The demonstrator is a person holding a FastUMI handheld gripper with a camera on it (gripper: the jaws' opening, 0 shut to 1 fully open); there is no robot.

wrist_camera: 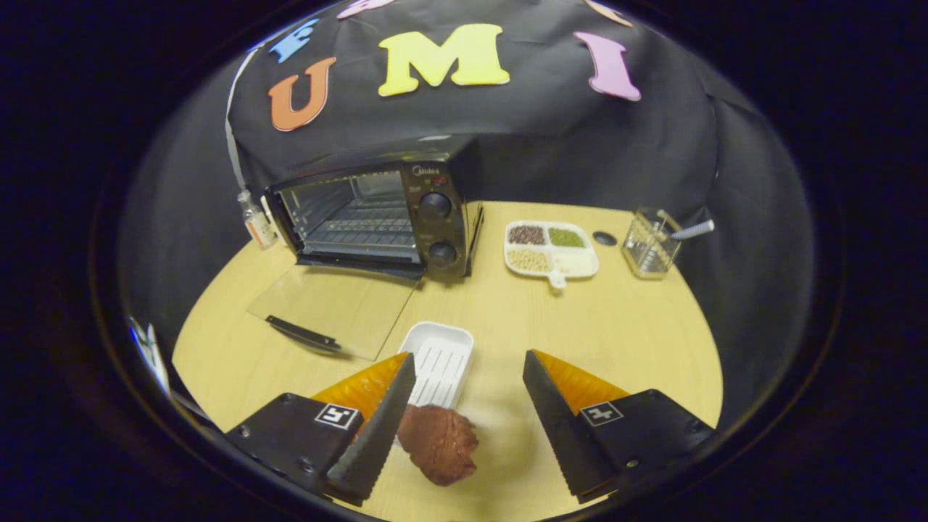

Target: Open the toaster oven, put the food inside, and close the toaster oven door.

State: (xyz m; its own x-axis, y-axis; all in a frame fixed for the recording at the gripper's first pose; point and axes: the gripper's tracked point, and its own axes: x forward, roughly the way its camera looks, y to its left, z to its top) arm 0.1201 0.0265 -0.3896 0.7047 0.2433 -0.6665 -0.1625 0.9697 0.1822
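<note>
A black toaster oven point(377, 217) stands at the back left of the wooden table, its glass door point(330, 308) folded down flat onto the table, the wire rack inside bare. A reddish-brown lump of food point(438, 442) lies on the table between my fingers, close to the left finger point(377, 428) and apart from the right one point(554, 420). My gripper point(467, 362) is open, with neither finger pressing on the food. A white ribbed tray point(438, 362) sits just ahead of the food, between it and the oven door.
A white divided dish point(573, 267) holding beans and grains lies right of the oven. A clear holder point(650, 243) with a pen stands further right. A small bottle point(257, 222) stands left of the oven. A dark round hole point(604, 238) marks the tabletop.
</note>
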